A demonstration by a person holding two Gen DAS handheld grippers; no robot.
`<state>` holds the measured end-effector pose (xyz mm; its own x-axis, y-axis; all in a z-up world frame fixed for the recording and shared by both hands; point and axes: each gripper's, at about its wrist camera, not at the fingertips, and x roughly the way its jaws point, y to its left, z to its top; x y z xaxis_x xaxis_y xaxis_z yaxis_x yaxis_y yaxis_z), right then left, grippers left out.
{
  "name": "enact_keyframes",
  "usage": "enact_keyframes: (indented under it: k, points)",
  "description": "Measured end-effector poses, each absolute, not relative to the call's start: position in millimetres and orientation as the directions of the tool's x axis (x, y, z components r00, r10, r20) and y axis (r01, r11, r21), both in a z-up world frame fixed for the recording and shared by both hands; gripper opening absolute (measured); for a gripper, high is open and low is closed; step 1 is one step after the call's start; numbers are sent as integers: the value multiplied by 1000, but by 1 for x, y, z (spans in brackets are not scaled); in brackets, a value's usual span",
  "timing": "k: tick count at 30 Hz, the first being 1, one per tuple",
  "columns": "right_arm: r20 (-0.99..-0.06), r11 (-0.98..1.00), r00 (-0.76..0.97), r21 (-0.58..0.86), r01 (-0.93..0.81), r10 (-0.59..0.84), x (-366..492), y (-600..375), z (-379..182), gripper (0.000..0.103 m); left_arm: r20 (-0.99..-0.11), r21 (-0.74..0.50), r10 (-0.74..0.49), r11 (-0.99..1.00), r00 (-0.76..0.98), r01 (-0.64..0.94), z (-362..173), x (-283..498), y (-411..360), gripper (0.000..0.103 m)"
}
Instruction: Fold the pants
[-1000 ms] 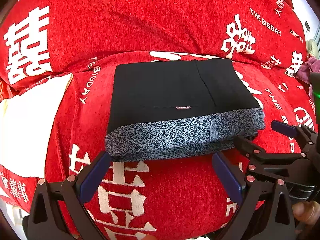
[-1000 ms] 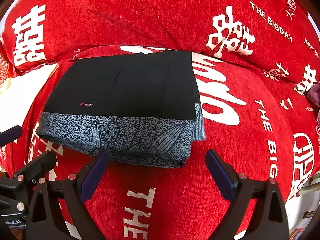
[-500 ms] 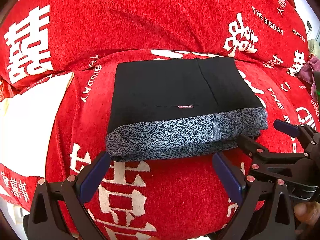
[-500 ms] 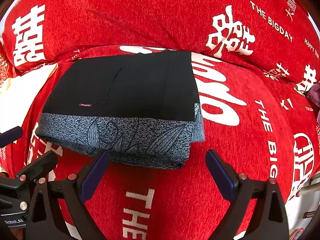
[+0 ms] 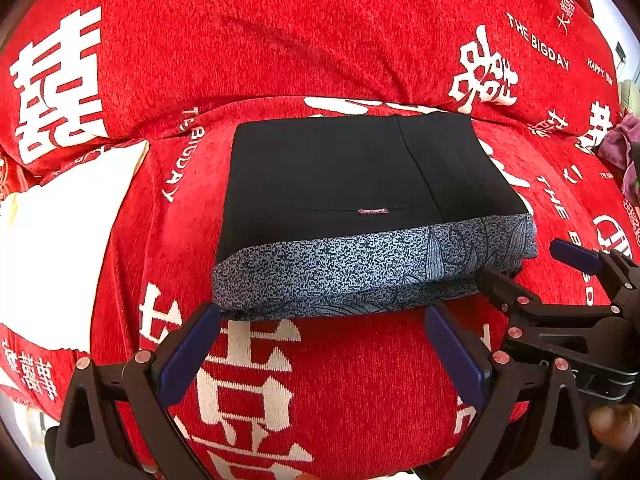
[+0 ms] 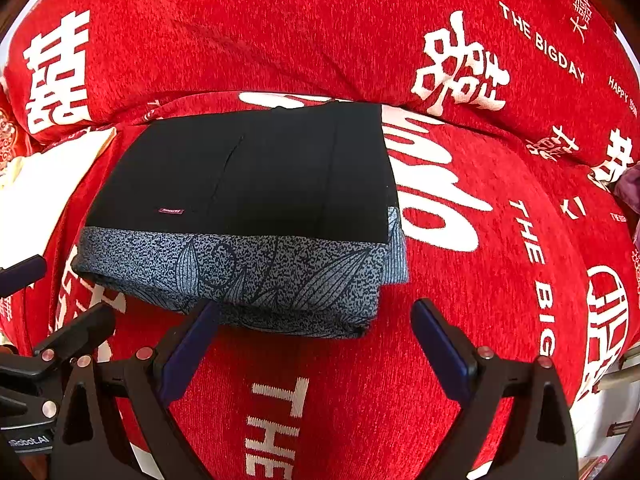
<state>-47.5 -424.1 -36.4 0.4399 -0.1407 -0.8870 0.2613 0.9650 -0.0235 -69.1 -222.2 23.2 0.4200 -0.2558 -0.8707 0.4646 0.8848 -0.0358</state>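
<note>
Black pants [image 5: 360, 184] lie folded; left claw [image 5: 320, 344] and right claw [image 6: 316, 340] gape wide, empty. Risk: a nudge could snag the grey patterned hem [image 6: 248, 276] and undo the stack.

The left hand-held gripper [image 5: 320, 344] is held low with its blue-padded fingers [image 5: 188, 352] spread wide apart, nothing gripped between them. The right hand-held gripper [image 6: 316, 340] is likewise held wide apart and empty. The two are kept side by side, close together. A fingertip [image 5: 612, 426] is seen behind the right one.
</note>
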Motion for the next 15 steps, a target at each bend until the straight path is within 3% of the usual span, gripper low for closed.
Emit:
enact_keyframes:
  k: [15]
  points:
    - [-890, 967, 433, -30, 253, -141, -44, -424, -40, 98, -879, -35, -241, 893, 411, 449, 16, -66, -224, 102]
